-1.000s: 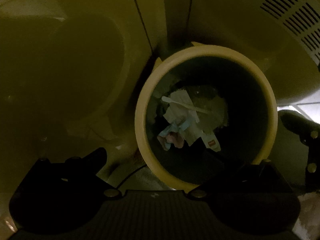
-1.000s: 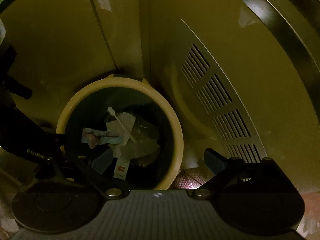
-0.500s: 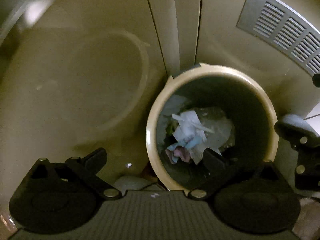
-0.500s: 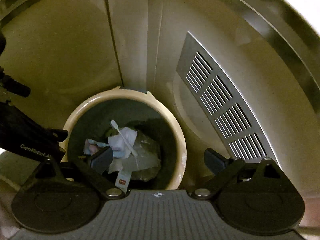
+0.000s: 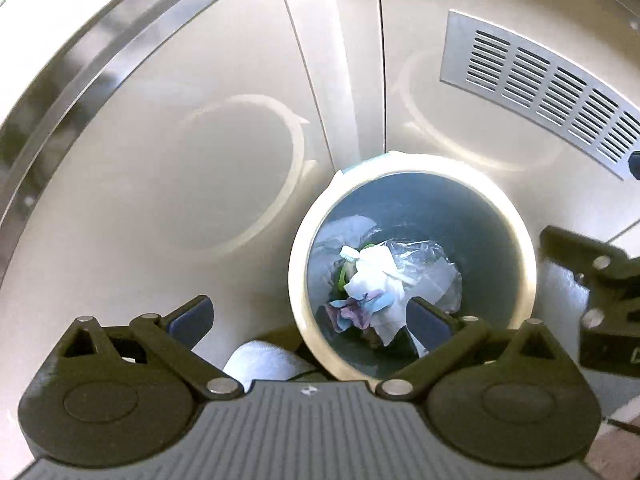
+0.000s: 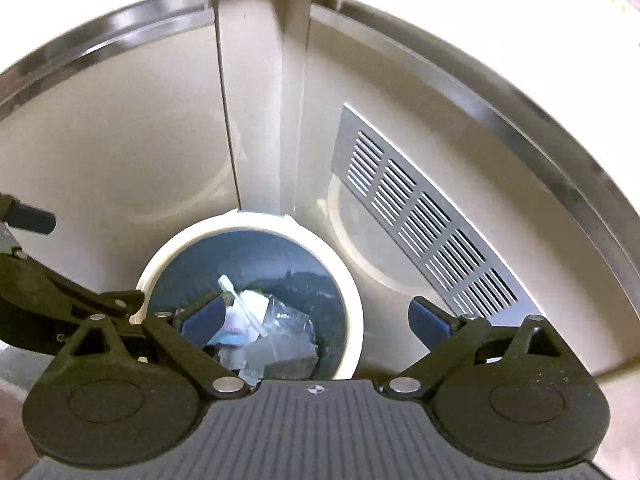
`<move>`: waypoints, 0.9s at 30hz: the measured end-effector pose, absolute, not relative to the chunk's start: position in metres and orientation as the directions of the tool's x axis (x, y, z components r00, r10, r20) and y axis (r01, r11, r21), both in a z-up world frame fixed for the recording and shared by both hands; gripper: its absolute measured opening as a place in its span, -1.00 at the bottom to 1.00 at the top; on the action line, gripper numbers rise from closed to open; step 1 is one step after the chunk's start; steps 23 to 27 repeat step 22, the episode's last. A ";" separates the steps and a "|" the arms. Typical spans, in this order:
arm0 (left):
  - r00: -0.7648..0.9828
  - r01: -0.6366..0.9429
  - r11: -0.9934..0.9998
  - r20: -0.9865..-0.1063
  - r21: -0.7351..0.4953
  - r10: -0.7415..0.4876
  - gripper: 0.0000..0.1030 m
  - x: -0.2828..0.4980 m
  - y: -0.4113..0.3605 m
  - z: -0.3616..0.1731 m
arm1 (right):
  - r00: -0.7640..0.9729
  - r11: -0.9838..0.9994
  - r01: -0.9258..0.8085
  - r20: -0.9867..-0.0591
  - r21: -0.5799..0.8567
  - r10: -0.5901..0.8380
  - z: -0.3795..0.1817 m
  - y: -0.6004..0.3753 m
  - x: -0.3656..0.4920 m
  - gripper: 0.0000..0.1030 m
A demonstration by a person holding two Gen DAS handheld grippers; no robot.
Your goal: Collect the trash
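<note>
trash (image 5: 384, 280) (crumpled paper, clear plastic), round cream-rimmed bin (image 5: 528, 264)

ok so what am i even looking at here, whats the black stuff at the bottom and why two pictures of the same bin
These are two handheld grasping tools, one in each of a person's hands, each with a fisheye camera looking along its two fingers. The black parts at the bottom are each tool's own body and fingers. The left tool and right tool are both open and hold nothing. Both look down into a round waste bin standing in a corner of beige panels beside a vent grille. In it lie crumpled paper, clear plastic wrap and a white toothbrush. A white cloth lies beside the bin.
</note>
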State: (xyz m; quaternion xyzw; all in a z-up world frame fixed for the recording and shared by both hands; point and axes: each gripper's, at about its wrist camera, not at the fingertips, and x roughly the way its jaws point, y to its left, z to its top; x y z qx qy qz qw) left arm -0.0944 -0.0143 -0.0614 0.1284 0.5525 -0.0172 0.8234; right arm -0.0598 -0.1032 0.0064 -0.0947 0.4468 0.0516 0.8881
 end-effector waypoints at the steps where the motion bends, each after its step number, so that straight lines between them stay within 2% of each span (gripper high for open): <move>1: 0.395 0.169 0.967 -0.912 0.190 0.110 0.99 -0.098 -0.014 -0.060 | 0.602 0.979 -0.166 -0.799 -0.117 0.007 0.007 -0.103 -0.065 0.91; 17: 0.435 0.112 0.989 -0.900 0.094 0.036 0.99 -0.122 0.003 -0.046 | 0.650 0.970 -0.168 -0.759 -0.174 -0.023 0.021 -0.094 -0.094 0.94; 27: 0.444 0.108 0.990 -0.895 0.088 0.031 0.99 -0.123 0.004 -0.045 | 0.651 0.967 -0.173 -0.758 -0.187 -0.030 0.021 -0.094 -0.094 0.94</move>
